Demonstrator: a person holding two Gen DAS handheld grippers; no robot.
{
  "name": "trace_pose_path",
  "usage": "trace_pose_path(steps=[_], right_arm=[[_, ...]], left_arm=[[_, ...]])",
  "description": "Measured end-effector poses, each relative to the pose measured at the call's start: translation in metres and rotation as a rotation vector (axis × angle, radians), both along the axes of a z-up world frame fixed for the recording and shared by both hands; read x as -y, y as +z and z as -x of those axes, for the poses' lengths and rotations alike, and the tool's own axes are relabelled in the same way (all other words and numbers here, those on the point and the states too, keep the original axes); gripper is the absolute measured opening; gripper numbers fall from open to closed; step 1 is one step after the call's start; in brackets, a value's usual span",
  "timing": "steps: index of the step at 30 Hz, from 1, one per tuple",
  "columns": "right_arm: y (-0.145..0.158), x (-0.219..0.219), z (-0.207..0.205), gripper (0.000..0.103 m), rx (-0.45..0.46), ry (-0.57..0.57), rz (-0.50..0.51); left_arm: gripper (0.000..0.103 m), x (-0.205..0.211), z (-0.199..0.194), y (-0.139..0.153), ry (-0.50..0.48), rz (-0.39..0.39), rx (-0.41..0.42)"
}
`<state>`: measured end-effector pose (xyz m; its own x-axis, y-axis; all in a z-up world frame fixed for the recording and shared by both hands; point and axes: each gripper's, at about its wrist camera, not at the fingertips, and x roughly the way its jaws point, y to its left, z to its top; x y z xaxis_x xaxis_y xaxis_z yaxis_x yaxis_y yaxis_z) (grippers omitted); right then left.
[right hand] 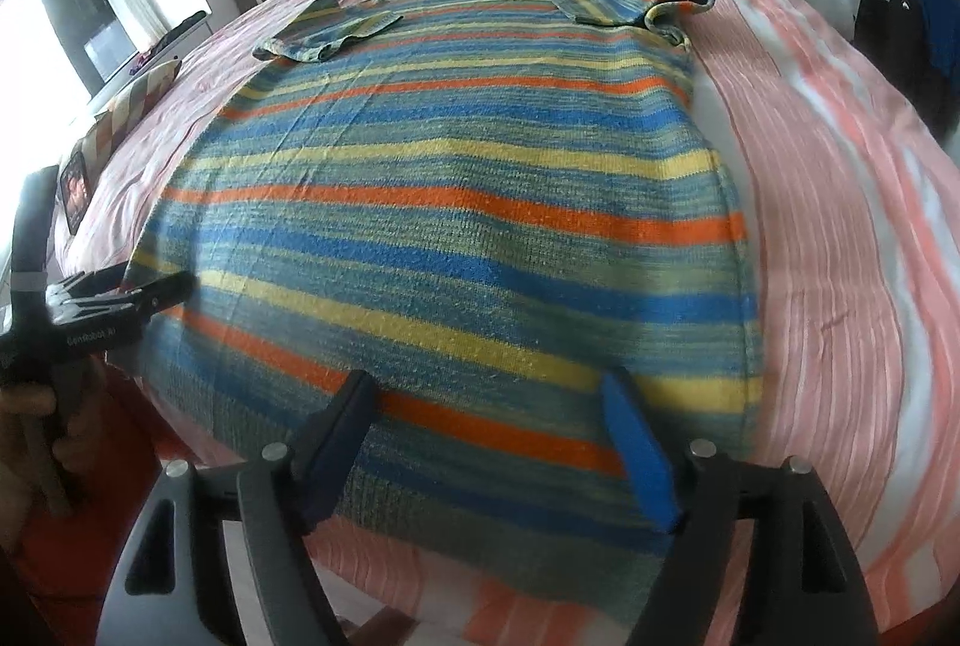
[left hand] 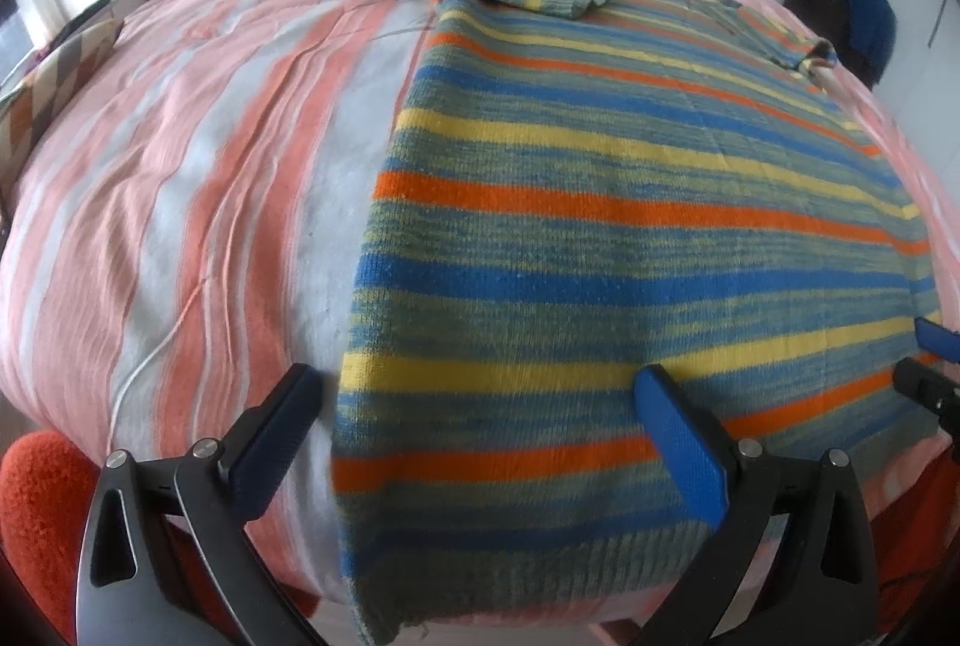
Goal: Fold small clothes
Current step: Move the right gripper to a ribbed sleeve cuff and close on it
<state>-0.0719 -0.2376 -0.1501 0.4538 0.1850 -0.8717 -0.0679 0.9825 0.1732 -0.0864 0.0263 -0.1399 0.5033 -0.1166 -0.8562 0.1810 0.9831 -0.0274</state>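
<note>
The striped sweater [left hand: 600,238] lies flat on the bed [left hand: 180,166], its length running away from me, hem nearest, with my left gripper [left hand: 480,406] spread wide at its left corner and my right gripper [right hand: 492,406] open over the hem's right part.

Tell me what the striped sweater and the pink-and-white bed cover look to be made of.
The blue, yellow, orange and green striped sweater: looks like knitted yarn, matte and slightly fuzzy, with visible stitch rows and a ribbed hem; wool or acrylic cannot be told. The pink-and-white striped bed cover: seemingly thin woven cloth, perhaps cotton, matte, with fine wrinkles and creases.
</note>
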Motion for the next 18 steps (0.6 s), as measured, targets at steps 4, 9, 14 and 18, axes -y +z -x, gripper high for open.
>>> trace_pose_path(steps=[4,9,14,18], right_arm=[[0.0,0.0,0.0,0.079,0.003,0.004,0.002],[0.007,0.006,0.001,0.078,0.001,0.0,-0.03],[0.062,0.048,-0.011,0.078,0.106,-0.03,-0.053],[0.106,0.08,-0.055,0.079,0.21,-0.005,0.158]], left_arm=[[0.102,0.002,0.002,0.003,-0.004,-0.011,0.012],[0.102,-0.003,0.008,0.027,0.012,-0.023,0.075],[0.102,-0.043,-0.004,0.068,0.108,0.019,0.213],[0.102,-0.083,-0.027,0.051,0.283,0.033,0.224]])
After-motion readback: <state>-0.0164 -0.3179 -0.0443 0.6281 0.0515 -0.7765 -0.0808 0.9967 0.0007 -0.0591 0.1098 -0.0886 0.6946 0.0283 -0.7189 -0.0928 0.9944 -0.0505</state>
